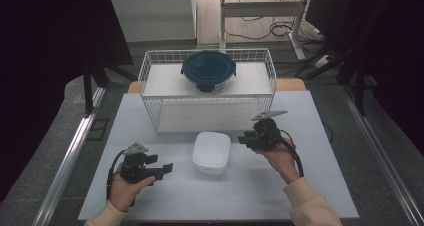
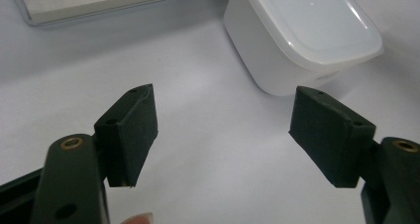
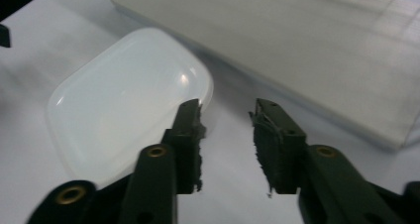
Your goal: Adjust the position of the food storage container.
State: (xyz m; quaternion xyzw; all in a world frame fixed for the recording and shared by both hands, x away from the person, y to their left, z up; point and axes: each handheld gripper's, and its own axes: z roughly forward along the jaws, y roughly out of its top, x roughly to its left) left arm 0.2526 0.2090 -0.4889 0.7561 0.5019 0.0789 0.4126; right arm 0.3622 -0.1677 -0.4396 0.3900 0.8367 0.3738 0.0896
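Observation:
A white lidded plastic box [image 1: 211, 152] stands on the white table [image 1: 300, 186] between my two grippers. My left gripper [image 1: 164, 169] hovers to its left, jaws open wide with nothing between them; the left gripper view puts the box [image 2: 302, 33] ahead and to the right of the gripper [image 2: 225, 132]. My right gripper [image 1: 243, 139] is to the right of the box, open by a narrower gap and empty. In the right gripper view the gripper [image 3: 227, 135] points past the box [image 3: 124, 120], near its right edge.
A white wire basket [image 1: 209, 88] stands at the back of the table. A round container with a dark blue lid [image 1: 208, 70] sits on its upper shelf. The basket's lower board [image 3: 297, 50] lies just beyond my right gripper.

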